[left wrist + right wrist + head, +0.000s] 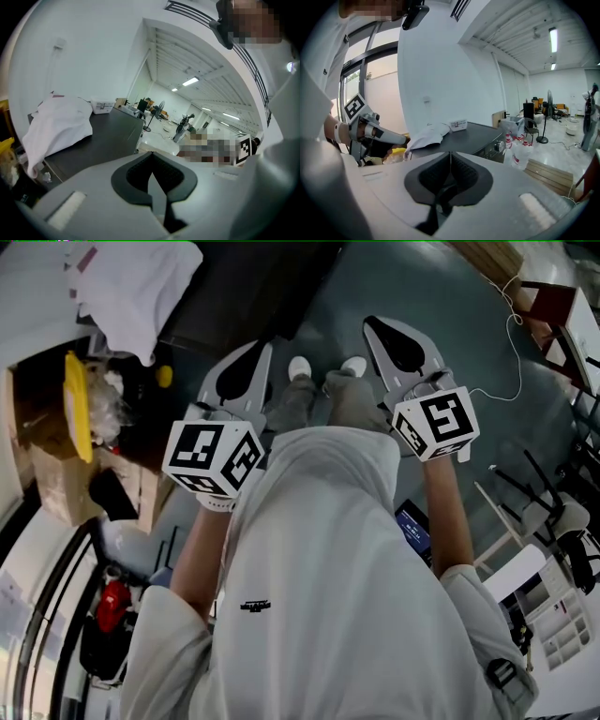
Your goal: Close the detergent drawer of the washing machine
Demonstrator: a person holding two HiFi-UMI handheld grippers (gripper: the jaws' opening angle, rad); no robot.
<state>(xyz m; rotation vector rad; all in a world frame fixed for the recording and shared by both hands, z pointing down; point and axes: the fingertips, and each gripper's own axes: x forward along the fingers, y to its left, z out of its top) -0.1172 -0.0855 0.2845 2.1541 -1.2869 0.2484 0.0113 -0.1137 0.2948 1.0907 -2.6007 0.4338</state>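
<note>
Holding both grippers low before the body, jaws shut and empty.
From the head view the left gripper (255, 357) and the right gripper (380, 332) point down toward the floor (441, 296), near the person's shoes (300, 367). In each gripper view the two jaws meet at the tips, with nothing between them. The washer (253, 296), dark on top, stands apart from both grippers, and a white cloth (141, 287) lies on its top. Only the right gripper view shows its front, at an angle and small; the drawer I cannot make out there, so I cannot tell if it is open.
</note>
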